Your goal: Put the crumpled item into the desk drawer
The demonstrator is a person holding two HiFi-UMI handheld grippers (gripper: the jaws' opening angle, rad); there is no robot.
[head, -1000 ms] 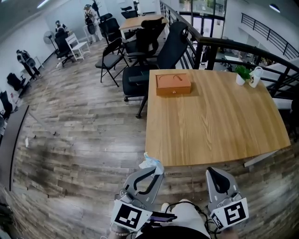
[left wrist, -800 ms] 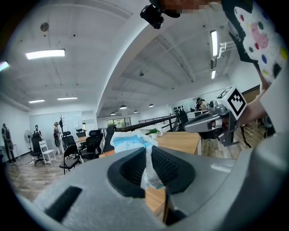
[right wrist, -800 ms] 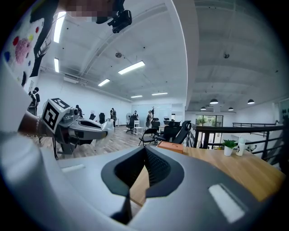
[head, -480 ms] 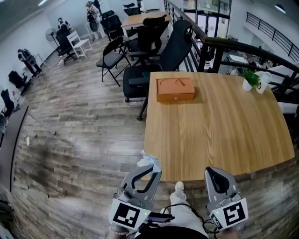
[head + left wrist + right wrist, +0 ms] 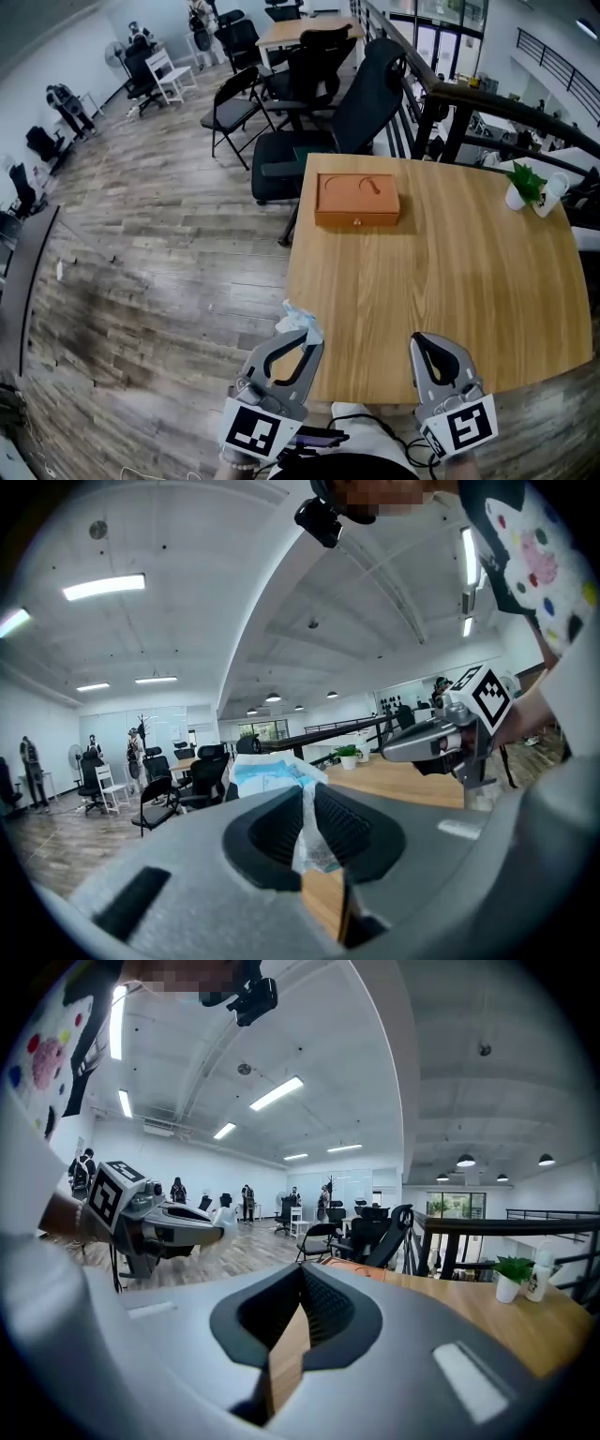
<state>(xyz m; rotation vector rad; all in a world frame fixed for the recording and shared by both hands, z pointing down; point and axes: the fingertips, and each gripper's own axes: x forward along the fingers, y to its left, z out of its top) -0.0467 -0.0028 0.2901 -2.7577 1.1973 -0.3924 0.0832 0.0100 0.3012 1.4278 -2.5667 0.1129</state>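
**Presently: crumpled item in left gripper, short of the drawer box**

Firstly, the grey-brown wood-plank floor (image 5: 141, 281) fills the left half of the head view. The large light-wood rectangular table (image 5: 450, 281) takes the right half, with its near edge just ahead of both grippers.

A tall black high-backed office chair (image 5: 352, 108) stands at the table's far left corner, and a black folding chair (image 5: 232, 105) stands beyond it on the floor. A black metal railing (image 5: 487, 98) runs behind the table.

The small orange-brown desk drawer box (image 5: 356, 200) sits on the far left part of the tabletop. It has a curved handle on its lid and a small knob on the front that faces the person. That front lies flush, so the drawer reads as closed.

The left grey two-jaw gripper (image 5: 306, 339) is held at the table's near left corner. Its jaws are clamped on the crumpled white and pale-blue item (image 5: 300, 320), which bunches out past the tips and hangs over the table edge, well apart from the box.

The right grey two-jaw gripper (image 5: 429, 347) is over the near edge of the table. Its jaws are pressed together with nothing between them.

A small green plant in a white pot (image 5: 521, 186) and a white cup (image 5: 552, 193) stand just beside each other at the far right corner.
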